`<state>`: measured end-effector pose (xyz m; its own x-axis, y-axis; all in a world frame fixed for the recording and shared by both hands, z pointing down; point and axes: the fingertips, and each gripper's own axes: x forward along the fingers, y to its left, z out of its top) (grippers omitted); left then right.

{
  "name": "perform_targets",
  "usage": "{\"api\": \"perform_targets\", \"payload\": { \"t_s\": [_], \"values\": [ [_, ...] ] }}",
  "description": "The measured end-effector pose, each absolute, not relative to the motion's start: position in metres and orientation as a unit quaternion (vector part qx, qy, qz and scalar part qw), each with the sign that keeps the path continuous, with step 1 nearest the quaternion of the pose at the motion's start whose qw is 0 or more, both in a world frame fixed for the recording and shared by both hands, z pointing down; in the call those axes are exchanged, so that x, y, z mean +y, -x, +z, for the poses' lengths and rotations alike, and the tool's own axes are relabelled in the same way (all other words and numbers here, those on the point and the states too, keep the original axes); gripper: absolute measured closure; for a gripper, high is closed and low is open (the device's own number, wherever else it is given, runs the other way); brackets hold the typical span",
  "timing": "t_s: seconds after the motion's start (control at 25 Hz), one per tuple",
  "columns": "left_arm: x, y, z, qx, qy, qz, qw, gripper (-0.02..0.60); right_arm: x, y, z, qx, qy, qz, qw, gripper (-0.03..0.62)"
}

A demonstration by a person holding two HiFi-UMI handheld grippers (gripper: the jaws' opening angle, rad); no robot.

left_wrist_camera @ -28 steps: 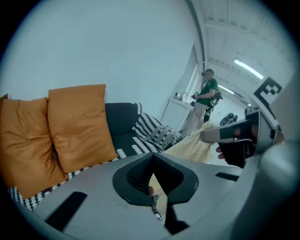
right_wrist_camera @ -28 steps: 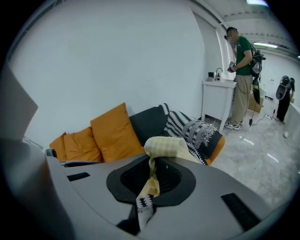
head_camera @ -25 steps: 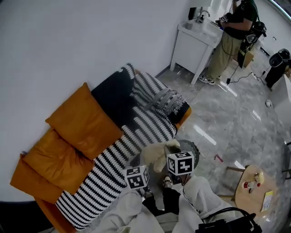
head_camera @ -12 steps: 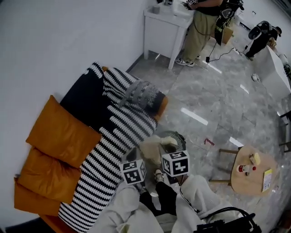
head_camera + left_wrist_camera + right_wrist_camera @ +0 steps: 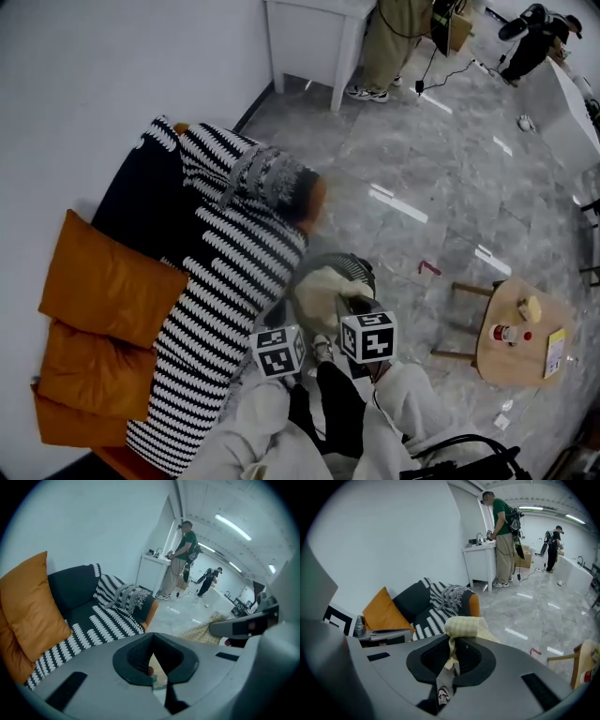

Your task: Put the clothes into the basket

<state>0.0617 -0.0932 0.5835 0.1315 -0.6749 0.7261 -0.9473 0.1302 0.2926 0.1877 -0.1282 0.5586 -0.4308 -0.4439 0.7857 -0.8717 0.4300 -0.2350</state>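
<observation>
The left hand-held gripper (image 5: 154, 677) and the right hand-held gripper (image 5: 449, 665) each pinch an edge of the cream garment (image 5: 323, 295). It sags between them, just ahead and below, over the basket (image 5: 358, 266), which stands on the floor (image 5: 422, 206) at the sofa's (image 5: 225, 272) front edge.

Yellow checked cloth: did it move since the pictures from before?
Yes. In the head view the pale yellow checked cloth went from the sofa side of the dark ribbed round basket to over its opening.
</observation>
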Motion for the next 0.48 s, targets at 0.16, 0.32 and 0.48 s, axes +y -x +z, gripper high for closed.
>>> {"api": "perform_targets", "payload": {
  "t_s": [0.16,0.32,0.48],
  "values": [
    [-0.098,-0.077,0.609,-0.624,-0.637,0.189,0.411,0.578,-0.135,-0.201,0.594,-0.765,-0.422,0.353,0.335,0.556],
    [-0.105,-0.089,0.635,-0.614,-0.635,0.206,0.421,0.578,-0.138,-0.212,0.637,-0.745,-0.419,0.391,0.341,0.555],
    [-0.114,-0.101,0.652,-0.605,-0.638,0.215,0.425,0.578,-0.142,-0.228,0.675,-0.726,-0.424,0.402,0.363,0.554]
  ]
}}
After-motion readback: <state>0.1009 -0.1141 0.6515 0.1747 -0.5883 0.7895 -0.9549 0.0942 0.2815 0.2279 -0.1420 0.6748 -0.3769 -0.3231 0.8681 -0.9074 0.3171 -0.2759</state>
